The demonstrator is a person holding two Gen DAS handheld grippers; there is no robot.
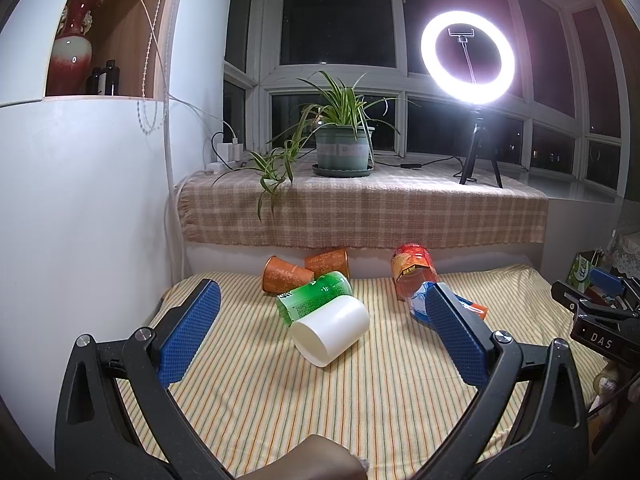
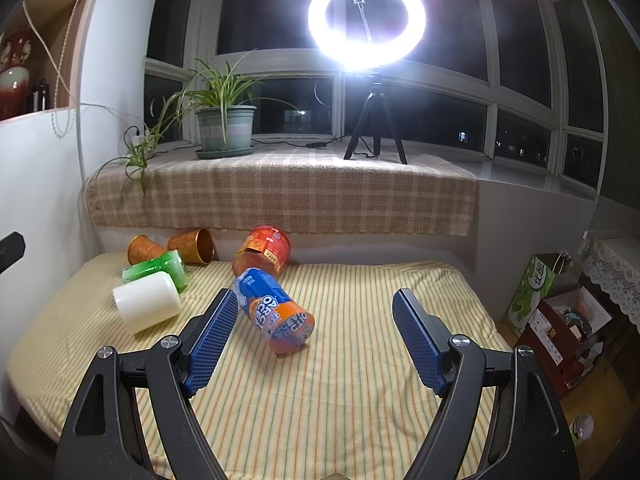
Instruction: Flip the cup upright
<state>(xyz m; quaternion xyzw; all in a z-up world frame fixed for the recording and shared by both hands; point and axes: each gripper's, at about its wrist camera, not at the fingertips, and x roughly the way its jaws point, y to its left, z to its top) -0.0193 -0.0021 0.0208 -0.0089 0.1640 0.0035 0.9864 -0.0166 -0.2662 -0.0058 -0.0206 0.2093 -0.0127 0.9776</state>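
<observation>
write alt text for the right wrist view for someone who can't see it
Six cups lie on their sides on a yellow striped mattress; nearest, a blue and orange printed paper cup lies just ahead of the open, empty blue-padded right gripper. Further left lie a plain white plastic cup and a green printed cup.

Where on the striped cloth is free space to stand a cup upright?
Free: the striped cloth in front of the white cup and blue-orange cup, and its right side. Crowded: the far left, around the green cup and copper cups.
</observation>
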